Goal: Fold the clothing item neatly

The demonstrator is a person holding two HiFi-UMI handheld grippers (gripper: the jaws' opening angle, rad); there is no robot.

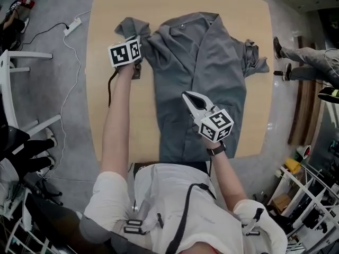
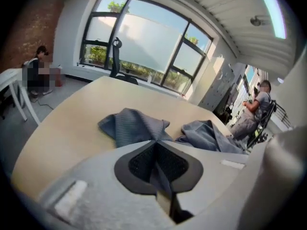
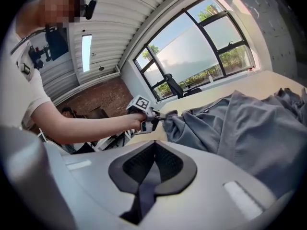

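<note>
A grey shirt (image 1: 201,73) lies spread front-up on the light wooden table (image 1: 122,120), collar at the far side. My left gripper (image 1: 133,40) is at the shirt's left shoulder, shut on the fabric where the sleeve (image 1: 130,26) begins. In the left gripper view the gripper (image 2: 156,143) pinches cloth, and the sleeve (image 2: 129,126) lies crumpled just ahead. My right gripper (image 1: 192,97) hovers over the shirt's middle, shut, with nothing visibly held. From the right gripper view its gripper (image 3: 153,145) looks across the shirt (image 3: 249,133) at the left gripper (image 3: 162,116).
The shirt's right sleeve (image 1: 254,57) is bunched near the table's right edge. A power strip (image 1: 73,24) and cable lie on the floor at left. A person's legs (image 1: 307,57) are on the right. An office chair (image 2: 115,56) stands beyond the far edge.
</note>
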